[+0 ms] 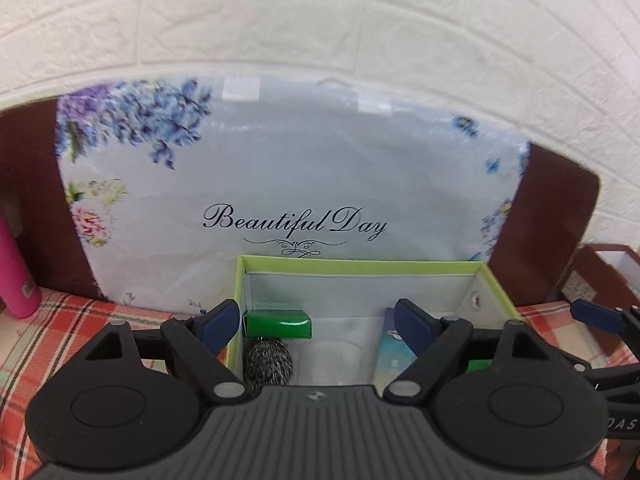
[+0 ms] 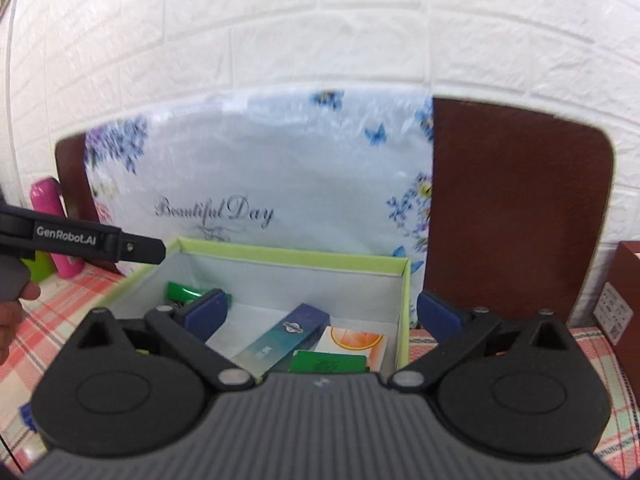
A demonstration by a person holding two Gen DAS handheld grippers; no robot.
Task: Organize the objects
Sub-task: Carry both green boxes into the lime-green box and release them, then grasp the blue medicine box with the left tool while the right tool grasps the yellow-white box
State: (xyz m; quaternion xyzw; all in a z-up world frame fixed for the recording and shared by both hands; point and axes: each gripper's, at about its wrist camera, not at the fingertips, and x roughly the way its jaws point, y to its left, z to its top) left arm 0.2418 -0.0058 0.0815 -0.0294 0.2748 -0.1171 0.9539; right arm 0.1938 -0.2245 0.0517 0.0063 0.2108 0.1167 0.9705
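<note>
Both my grippers hang at the near edge of the green-rimmed box (image 2: 404, 300), fingers spread wide on each, nothing between them. The left gripper (image 1: 318, 322) straddles the box's left wall: its left finger sits outside the rim, its right finger over the interior. The right gripper (image 2: 320, 314) does the mirror thing, left finger inside, right finger just outside the right wall. The box sits on a plaid-covered tabletop (image 2: 60, 300) in front of a floral "Beautiful Day" bag (image 1: 280, 184) leaning on a brown chair back (image 2: 520, 208). Inside it: a green carton (image 1: 278, 323) at the far left, a grey furry pompom (image 1: 268, 362) just near of it, a long blue-teal carton (image 2: 280, 340) lying diagonally, long axis running near-left to far-right, an orange-print packet (image 2: 352, 342) at the right, and a small green packet (image 2: 328, 362) nearest the right gripper. A pink bottle (image 1: 16, 272) stands outside, far left on the tabletop. The loose items look packed already, so I judge the box itself is what the next move turns on: it lies straight ahead between both hands, each one equally near its own side wall. Whether anything remains off-frame I can't tell.
</note>
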